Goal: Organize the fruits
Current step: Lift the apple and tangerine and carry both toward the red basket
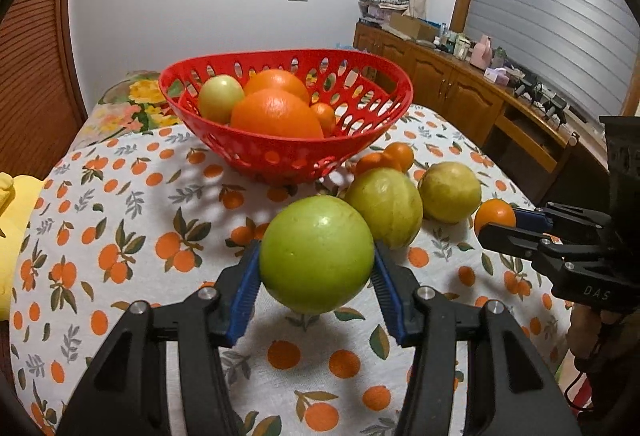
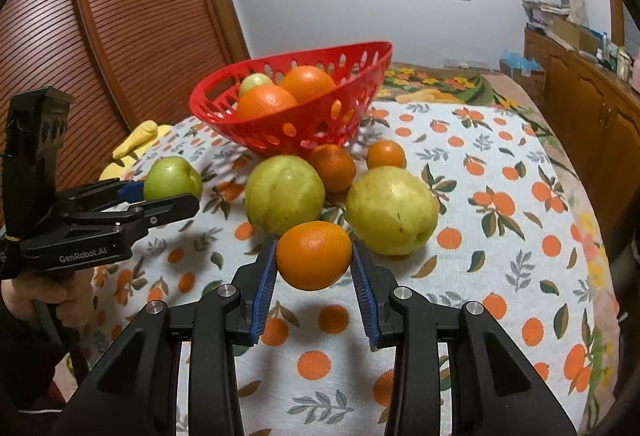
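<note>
1. Presently the left claw (image 1: 317, 272) clamps a green apple (image 1: 316, 254) off the surface (image 1: 120, 196), red basket (image 1: 280, 156) at 12 o'clock.
2. Right claw (image 2: 314, 260) pinches a small orange (image 2: 314, 255), yellow-green fruits (image 2: 285, 194) at 11 and 1 o'clock.

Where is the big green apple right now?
The green apple is pinched in the left gripper, low and central in the left wrist view, in front of the red basket and beside a yellow-green fruit.

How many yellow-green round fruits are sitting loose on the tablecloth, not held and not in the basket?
2. One yellow-green fruit lies just before the red basket; the other fruit lies to its right. More could hide behind the basket.
</note>
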